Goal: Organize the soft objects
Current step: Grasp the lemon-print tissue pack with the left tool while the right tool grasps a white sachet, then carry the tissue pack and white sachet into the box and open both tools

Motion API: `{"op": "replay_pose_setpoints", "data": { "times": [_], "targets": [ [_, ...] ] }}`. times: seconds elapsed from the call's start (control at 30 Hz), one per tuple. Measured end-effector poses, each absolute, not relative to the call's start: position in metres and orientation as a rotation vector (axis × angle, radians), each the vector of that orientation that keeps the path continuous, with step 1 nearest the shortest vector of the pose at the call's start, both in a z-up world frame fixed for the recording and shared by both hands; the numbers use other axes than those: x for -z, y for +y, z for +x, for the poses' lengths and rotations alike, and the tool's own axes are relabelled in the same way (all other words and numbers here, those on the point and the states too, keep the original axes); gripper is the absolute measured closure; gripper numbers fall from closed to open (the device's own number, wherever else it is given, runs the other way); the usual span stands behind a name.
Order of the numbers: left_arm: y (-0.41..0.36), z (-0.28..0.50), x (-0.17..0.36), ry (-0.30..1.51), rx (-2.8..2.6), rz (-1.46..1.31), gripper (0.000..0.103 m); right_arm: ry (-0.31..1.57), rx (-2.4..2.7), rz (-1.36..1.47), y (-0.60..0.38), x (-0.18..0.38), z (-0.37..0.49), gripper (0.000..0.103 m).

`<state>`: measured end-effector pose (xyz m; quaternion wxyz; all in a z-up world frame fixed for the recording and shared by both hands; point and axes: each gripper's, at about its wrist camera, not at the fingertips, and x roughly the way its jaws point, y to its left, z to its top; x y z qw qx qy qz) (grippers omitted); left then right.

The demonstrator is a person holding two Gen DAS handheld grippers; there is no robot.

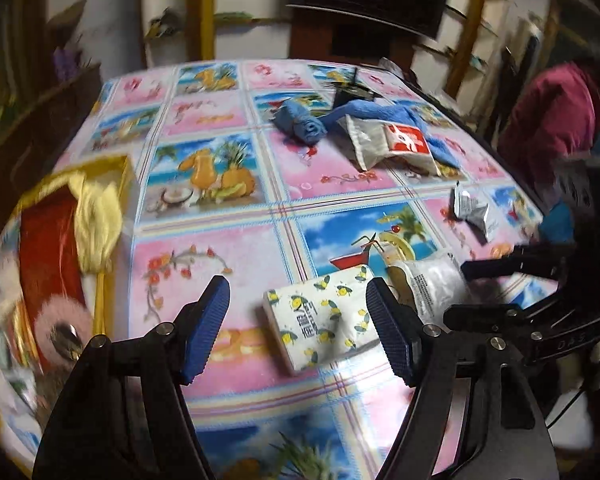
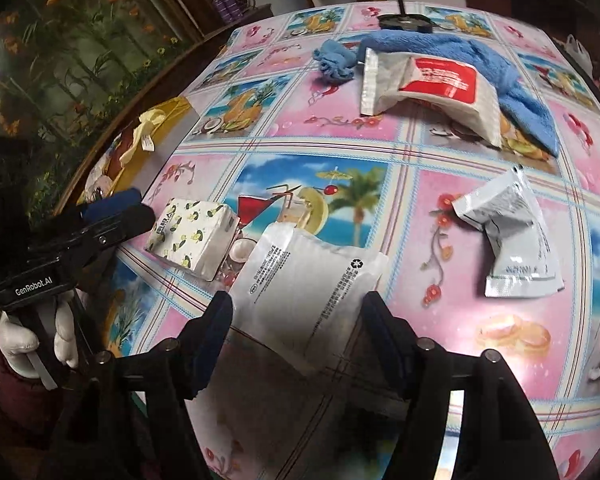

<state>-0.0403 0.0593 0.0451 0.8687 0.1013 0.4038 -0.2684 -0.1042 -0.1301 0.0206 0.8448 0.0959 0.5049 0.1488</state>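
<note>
A yellow box (image 1: 56, 248) sits at the left edge of the tabletop (image 1: 236, 248), lined in red; inside lie a pale yellow cloth (image 1: 96, 220) and a pink fluffy item (image 1: 66, 320), though motion blur smears that side and the rest of its contents cannot be made out. The left tool (image 1: 298, 320) hangs with its fingers apart, above and beside the lemon-print tissue pack (image 1: 320, 316), holding nothing. The right tool (image 2: 298, 332) is spread wide too, its fingers flanking the near end of a white pouch (image 2: 304, 284); whether they touch it is unclear, perhaps just short. Farther back, a rolled blue cloth (image 2: 336, 60) lies beside a blue towel (image 2: 500, 68), which is partly covered by a red-and-white tissue pack (image 2: 432, 84). A crumpled silver packet (image 2: 508, 236) lies alone at the right.
</note>
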Motion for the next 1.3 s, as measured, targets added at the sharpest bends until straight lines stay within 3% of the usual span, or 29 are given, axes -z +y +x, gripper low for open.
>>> {"op": "replay_pose_setpoints", "data": {
  "times": [0.13, 0.2, 0.4, 0.5, 0.6, 0.8, 0.87, 0.9, 0.93, 1.1, 1.17, 1.2, 1.23, 1.3],
  "targets": [
    [0.029, -0.037, -0.027, 0.807, 0.660, 0.511, 0.031, 1.078, -0.299, 0.038, -0.102, -0.019, -0.094, 0.022],
    [0.029, -0.032, -0.027, 0.792, 0.686, 0.521, 0.023, 1.081, -0.277, -0.029, -0.093, -0.018, -0.092, 0.020],
    [0.035, -0.038, -0.024, 0.886, 0.833, 0.451, 0.023, 1.060, -0.244, -0.168, -0.078, -0.012, -0.095, 0.019],
    [0.026, -0.049, -0.022, 0.894, 0.878, 0.491, 0.016, 1.045, -0.255, -0.148, -0.083, -0.012, -0.100, 0.020],
    [0.011, -0.058, -0.014, 0.919, 0.891, 0.563, 0.012, 1.022, -0.250, -0.156, -0.087, -0.014, -0.106, 0.035],
    [0.002, -0.074, -0.012, 0.860, 0.870, 0.652, 0.011, 1.025, -0.224, -0.108, -0.108, -0.018, -0.124, 0.040],
    [0.000, -0.077, -0.008, 0.823, 0.845, 0.686, 0.009, 1.021, -0.235, -0.059, -0.119, -0.021, -0.130, 0.050],
    [0.000, -0.077, -0.007, 0.819, 0.839, 0.668, 0.008, 1.018, -0.236, -0.035, -0.125, -0.024, -0.133, 0.068],
    [-0.001, -0.076, -0.006, 0.826, 0.827, 0.643, 0.008, 1.026, -0.244, -0.009, -0.130, -0.024, -0.133, 0.075],
    [0.001, -0.066, -0.002, 0.941, 0.785, 0.461, 0.005, 1.004, -0.273, 0.099, -0.148, -0.024, -0.136, 0.070],
    [0.001, -0.069, -0.003, 0.939, 0.794, 0.464, 0.008, 0.994, -0.247, 0.098, -0.151, -0.026, -0.138, 0.057],
    [0.003, -0.069, -0.005, 0.932, 0.787, 0.455, 0.024, 0.994, -0.231, 0.089, -0.150, -0.027, -0.138, 0.041],
    [0.006, -0.069, -0.009, 0.928, 0.775, 0.436, 0.025, 0.992, -0.224, 0.083, -0.150, -0.027, -0.136, 0.033],
    [0.017, -0.065, -0.011, 0.925, 0.717, 0.396, 0.026, 0.999, -0.209, 0.080, -0.149, -0.025, -0.131, 0.033]
  ]
}}
